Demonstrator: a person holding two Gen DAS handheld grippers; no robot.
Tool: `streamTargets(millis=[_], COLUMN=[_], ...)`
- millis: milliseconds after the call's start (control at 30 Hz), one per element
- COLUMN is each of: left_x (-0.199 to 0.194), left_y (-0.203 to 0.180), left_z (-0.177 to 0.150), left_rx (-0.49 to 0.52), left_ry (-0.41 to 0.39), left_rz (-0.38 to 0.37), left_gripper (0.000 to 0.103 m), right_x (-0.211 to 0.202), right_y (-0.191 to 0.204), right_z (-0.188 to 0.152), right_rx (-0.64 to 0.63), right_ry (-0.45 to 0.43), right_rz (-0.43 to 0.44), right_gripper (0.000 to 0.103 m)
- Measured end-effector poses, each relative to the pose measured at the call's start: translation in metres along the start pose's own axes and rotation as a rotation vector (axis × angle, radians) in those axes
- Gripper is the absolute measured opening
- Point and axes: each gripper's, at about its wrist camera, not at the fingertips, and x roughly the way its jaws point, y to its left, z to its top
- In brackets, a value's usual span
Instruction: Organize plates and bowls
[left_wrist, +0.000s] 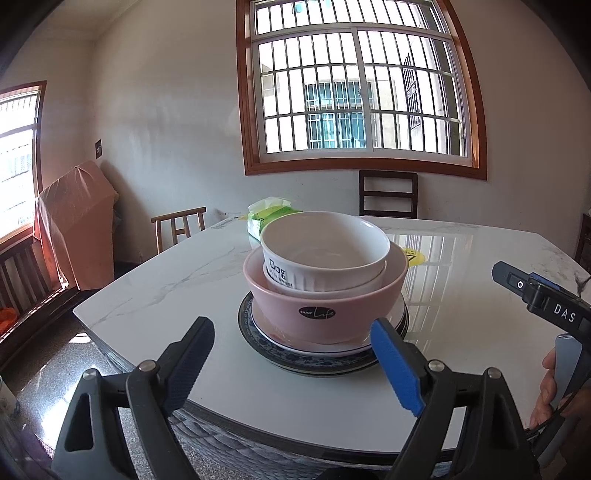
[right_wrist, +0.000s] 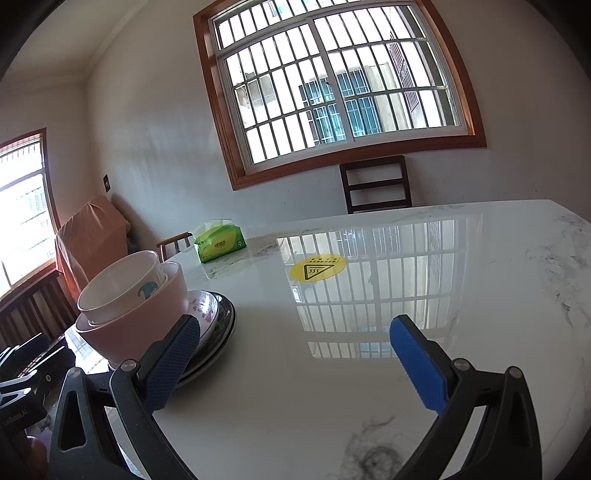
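Your left gripper (left_wrist: 291, 339) gapes wide at six o'clock of the pink bowl (left_wrist: 321, 299); your right gripper (right_wrist: 295, 350) is spread, empty.

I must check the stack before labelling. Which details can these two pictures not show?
- Plate count: left wrist view, pink bowl covers them.
- Inner white bowls: count unclear, nested.
- Tissue pack: partly behind the bowls.
- Stack's left side: right wrist view, cut off by left finger.
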Motion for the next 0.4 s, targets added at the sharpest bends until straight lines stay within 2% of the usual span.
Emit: streamTargets(millis=[167, 300, 400], left_x=[-0.01, -0.011, -0.012], left_y=[-0.007, -0.007, -0.007], left_z=[0.002, 0.004, 0.004], left_rx=[0.031, 0.012, -0.003], left_ry=[-0.025, -0.003, 0.031], left_rz=[0.006, -0.022, -0.049], left_gripper=[0.089, 0.089, 0.089], right_x=[-0.002, -0.009, -0.011], right_y=[-0.027, -0.074, -0.124], right_z=[0.006, 0.015, 0.022], right_rx=[0.044, 0.019, 0.025], right_ry=[0.072, 0.134, 0.221], right_rz=[-0.016, -0.137, -0.26], right_gripper=[0.103, 0.103, 0.103])
